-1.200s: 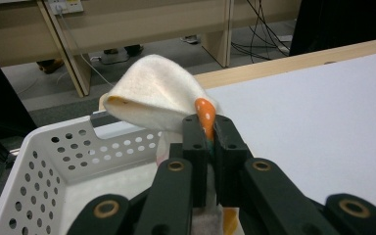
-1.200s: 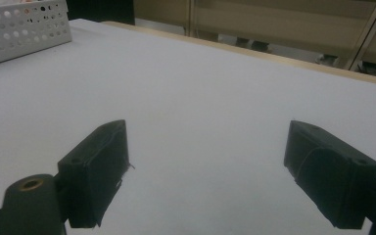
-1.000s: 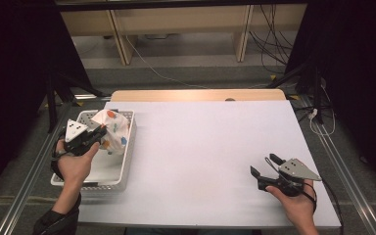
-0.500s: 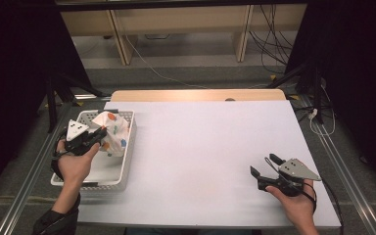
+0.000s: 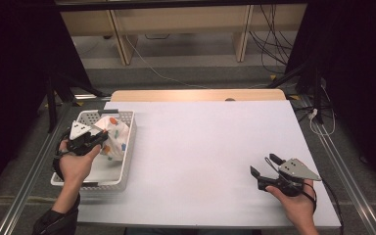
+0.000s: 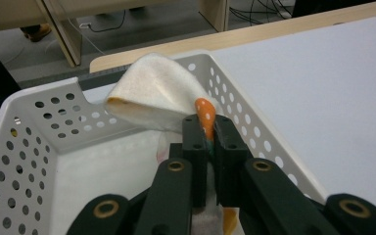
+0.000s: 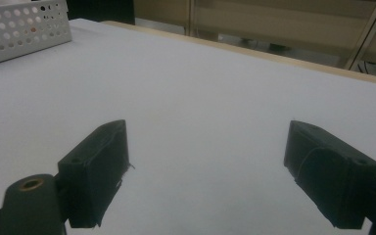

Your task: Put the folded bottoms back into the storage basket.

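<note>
Left hand: it came in from the bottom left of the high view and held the left gripper [image 5: 97, 140] over the basket [image 5: 73, 182], its nose aimed toward the table's middle and slightly down.
Left jaws: pressed together on the cloth [image 6: 162, 96]; in the left gripper view a fold with an orange spot stood pinched between the two black pads.
Right hand: it rested low at the table's near right, holding the right gripper [image 5: 264, 165] level above the surface, nose toward the far left.
Right jaws: spread wide, nothing between them, bare table [image 7: 210, 93] showing through the gap in the right gripper view.
Basket: white, perforated, at the table's left edge, its long side running near to far.
Contents: the cloth, white with coloured spots, lay bunched in the far half of the basket against the right wall; one soft fold stood lifted to about the height of the rim.
Near half of basket: white floor showed under the left hand.
Edges: the basket's left wall sat at the table's left edge; the right hand lay near the near edge.
Open room: a broad stretch of white table lay between the basket and the right gripper, well apart.
</note>
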Demonstrator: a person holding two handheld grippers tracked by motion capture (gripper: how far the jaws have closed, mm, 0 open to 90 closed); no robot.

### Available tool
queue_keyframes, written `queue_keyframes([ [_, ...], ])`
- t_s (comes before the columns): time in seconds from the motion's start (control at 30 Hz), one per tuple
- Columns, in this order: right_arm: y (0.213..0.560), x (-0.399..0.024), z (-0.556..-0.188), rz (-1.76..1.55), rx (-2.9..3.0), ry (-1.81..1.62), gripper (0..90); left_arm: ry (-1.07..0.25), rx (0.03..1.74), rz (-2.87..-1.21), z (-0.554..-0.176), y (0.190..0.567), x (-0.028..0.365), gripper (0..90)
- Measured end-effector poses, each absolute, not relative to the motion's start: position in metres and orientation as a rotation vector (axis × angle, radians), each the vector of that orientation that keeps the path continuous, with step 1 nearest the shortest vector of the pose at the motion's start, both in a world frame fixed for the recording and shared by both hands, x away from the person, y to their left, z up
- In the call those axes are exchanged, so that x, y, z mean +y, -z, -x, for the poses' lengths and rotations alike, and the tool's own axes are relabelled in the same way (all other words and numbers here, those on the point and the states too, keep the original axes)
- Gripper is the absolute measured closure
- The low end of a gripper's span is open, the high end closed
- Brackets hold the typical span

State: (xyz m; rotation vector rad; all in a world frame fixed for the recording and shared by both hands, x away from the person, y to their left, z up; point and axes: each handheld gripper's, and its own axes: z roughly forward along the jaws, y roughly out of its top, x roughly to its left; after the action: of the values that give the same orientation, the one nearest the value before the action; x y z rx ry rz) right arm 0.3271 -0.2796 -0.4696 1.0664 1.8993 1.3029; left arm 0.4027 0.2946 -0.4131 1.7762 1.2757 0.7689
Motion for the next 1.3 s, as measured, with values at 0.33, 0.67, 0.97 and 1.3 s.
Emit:
queue_keyframes([
  [0.33, 0.469, -0.28, -0.327, -1.064, 1.902, -1.302, 17.4, -0.76, 1.302, -1.801, -0.406, 0.418, 0.298, 84.5],
  [0.67, 0.469, -0.28, -0.327, -1.064, 1.902, -1.302, 17.4, -0.763, 1.335, -1.835, -0.408, 0.421, 0.304, 84.4],
  [0.97, 0.469, -0.28, -0.327, -1.067, 1.901, -1.303, 17.4, -0.765, 1.361, -1.864, -0.41, 0.424, 0.308, 84.3],
  [1.3, 0.469, -0.28, -0.327, -1.067, 1.906, -1.295, 17.4, -0.761, 1.382, -1.906, -0.412, 0.428, 0.311, 84.2],
])
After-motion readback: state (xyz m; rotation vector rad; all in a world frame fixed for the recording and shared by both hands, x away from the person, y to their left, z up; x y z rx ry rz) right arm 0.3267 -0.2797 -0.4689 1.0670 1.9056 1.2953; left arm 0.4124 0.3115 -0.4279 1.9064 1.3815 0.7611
